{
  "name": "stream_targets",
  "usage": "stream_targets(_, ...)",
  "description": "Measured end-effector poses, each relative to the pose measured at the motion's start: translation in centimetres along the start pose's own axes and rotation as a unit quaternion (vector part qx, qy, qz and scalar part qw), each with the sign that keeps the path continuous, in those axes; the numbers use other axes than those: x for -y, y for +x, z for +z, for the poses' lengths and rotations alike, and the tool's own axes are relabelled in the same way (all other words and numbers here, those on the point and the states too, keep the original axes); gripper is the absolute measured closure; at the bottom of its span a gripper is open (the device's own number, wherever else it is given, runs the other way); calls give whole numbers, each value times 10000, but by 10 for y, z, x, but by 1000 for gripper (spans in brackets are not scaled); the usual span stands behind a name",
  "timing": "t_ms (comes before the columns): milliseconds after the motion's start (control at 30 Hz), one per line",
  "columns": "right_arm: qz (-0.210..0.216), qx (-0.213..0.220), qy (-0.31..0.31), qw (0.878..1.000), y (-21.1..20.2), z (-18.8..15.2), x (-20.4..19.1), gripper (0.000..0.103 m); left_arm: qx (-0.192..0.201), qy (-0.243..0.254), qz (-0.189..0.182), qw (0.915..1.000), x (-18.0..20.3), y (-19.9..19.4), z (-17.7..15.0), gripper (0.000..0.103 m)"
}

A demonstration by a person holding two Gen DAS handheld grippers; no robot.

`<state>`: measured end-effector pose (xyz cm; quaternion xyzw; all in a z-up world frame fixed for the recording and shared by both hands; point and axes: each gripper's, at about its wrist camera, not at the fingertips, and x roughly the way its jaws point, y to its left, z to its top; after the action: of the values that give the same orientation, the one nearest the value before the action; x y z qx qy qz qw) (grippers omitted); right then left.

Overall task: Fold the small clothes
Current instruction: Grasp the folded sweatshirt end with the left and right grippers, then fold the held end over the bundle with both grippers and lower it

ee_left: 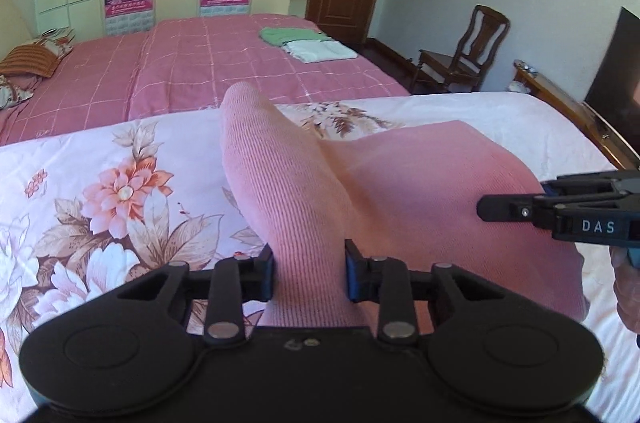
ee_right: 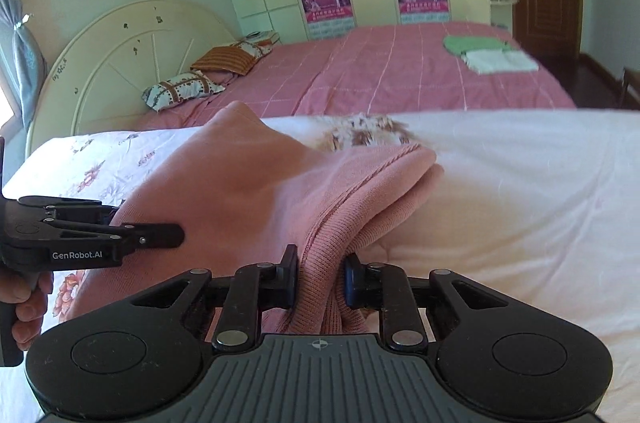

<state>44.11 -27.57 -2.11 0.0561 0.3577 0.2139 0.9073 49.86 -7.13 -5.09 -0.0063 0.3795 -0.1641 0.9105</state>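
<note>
Bed [ee_right: 400,79], pink checked cover; its cream headboard [ee_right: 120,63] shows in the right wrist view only. Chair [ee_left: 464,51]: left view only. Pink ribbed knit garment [ee_left: 360,183], lifted over the floral quilt [ee_left: 100,183]. Left gripper [ee_left: 309,273], marked "GenRobot.AI", and right gripper [ee_right: 320,281], marked "DAS", each apparently pinching a bunched edge.

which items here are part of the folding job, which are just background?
In the job:
- pink knit garment
- left gripper, clamped on it
- right gripper, clamped on it
- floral sheet under it

Lying about:
- green cloth and white cloth, folded on the pink bed
- pillows
- chair
</note>
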Motion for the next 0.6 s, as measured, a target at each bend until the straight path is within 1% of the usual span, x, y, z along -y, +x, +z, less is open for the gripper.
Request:
stream_targets(133,-138,116,-170,9997,-9,9,-31,82,121,136,-98,9998,-10,-21,-3,73)
stream_targets(233,-229,179,-361,9989,-11,12,-60,82,230,161,-146,9995,-28,-41,-7,73)
stream_targets(333,-230,199,-470,9984,-5,12,-93,82,284,181,-157,9993,-51,-61,-13,74)
stream_targets(467,-146,205,-546,9982,9,12,-139,82,343,162,-37,9993,-89,-92,-21,74)
stream_targets(600,56,218,-619,9978,31,15,-187,82,358,101,161,9992,-132,-122,-32,74)
